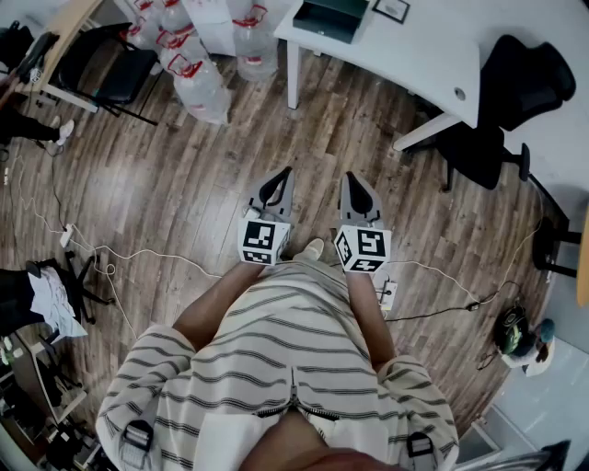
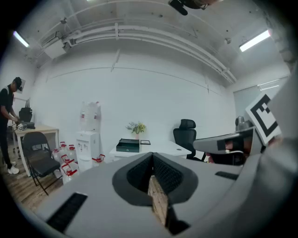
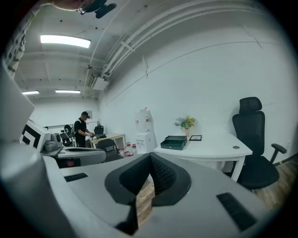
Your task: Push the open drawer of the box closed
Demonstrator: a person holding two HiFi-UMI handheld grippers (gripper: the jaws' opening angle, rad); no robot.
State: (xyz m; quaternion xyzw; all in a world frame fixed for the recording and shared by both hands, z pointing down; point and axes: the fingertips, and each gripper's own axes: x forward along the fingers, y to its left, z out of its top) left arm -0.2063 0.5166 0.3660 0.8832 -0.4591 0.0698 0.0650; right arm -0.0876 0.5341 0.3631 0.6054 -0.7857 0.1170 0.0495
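A brown plank wooden floor point(image 1: 184, 166) fills most of the head view, with thin white cables trailing across it. A long white desk point(image 1: 414, 55) stands at the far side, and a black high-backed office chair point(image 1: 515, 92) sits at its right end. The person holding the tools wears a striped shirt point(image 1: 276, 368) and stands well back from the desk. A white water dispenser point(image 2: 88, 135) stands against the wall, with clear water jugs with red caps point(image 1: 198, 78) clustered on the floor at its foot.

The dark green rectangular box point(image 1: 331, 18) rests on the desk, near its left end, well apart from both tools; whether its drawer stands out cannot be made out. A small potted plant point(image 2: 136, 127) stands behind it.

The left gripper point(image 1: 285, 175) and the right gripper point(image 1: 351, 177) hang side by side over the bare floor, pointing toward the desk. Each has its jaws clenched tip to tip, grasping nothing.
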